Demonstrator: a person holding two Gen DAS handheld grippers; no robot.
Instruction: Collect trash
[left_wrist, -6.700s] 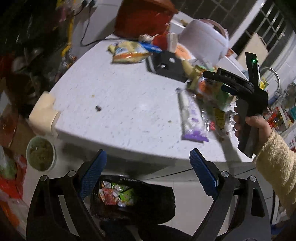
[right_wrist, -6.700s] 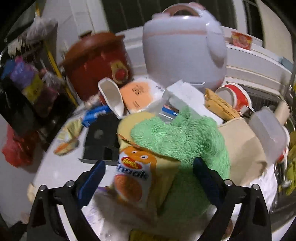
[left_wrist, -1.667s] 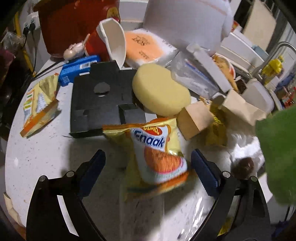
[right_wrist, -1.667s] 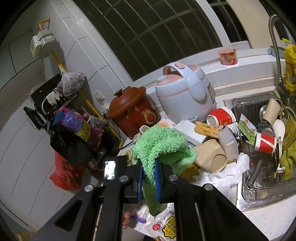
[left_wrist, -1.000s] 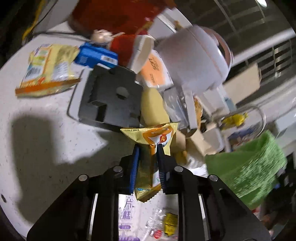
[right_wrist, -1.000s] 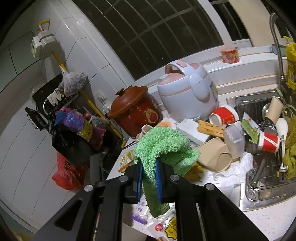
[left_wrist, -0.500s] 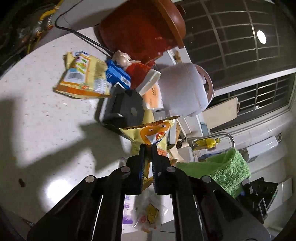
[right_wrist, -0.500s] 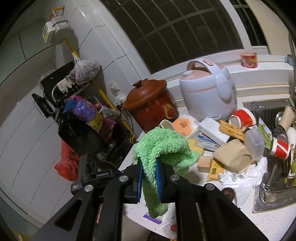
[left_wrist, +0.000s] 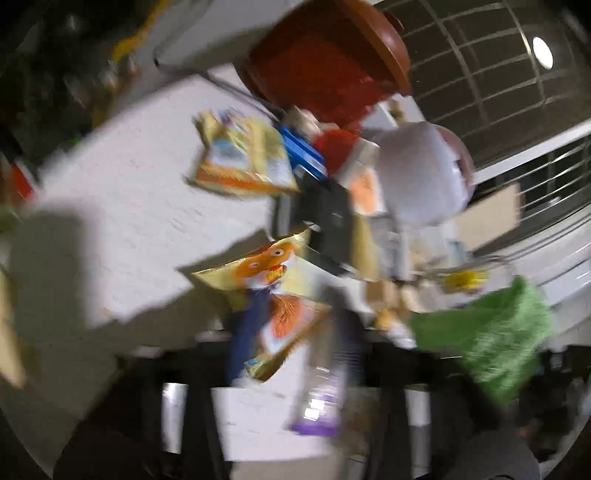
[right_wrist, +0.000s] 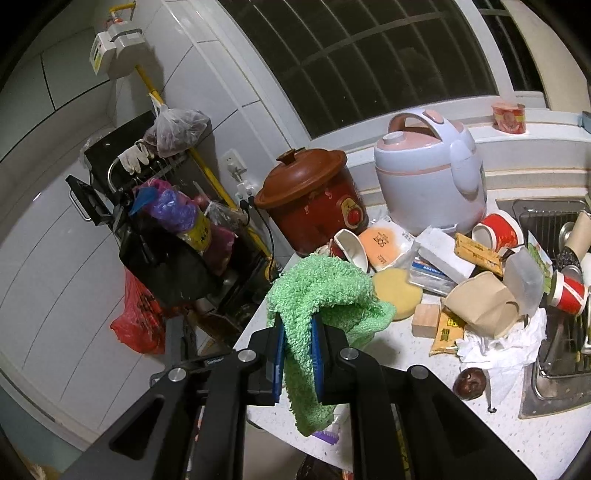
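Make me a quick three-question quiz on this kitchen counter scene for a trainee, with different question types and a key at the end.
1. True or false: the right tool is shut on the green cloth.
2. Which stands nearer the wall socket: A) the brown-lidded red cooker or B) the white and pink rice cooker?
3. Fill in: as the left tool's jaws are opening, the yellow and orange ______ is between them.

Key: 1 true; 2 A; 3 snack bag
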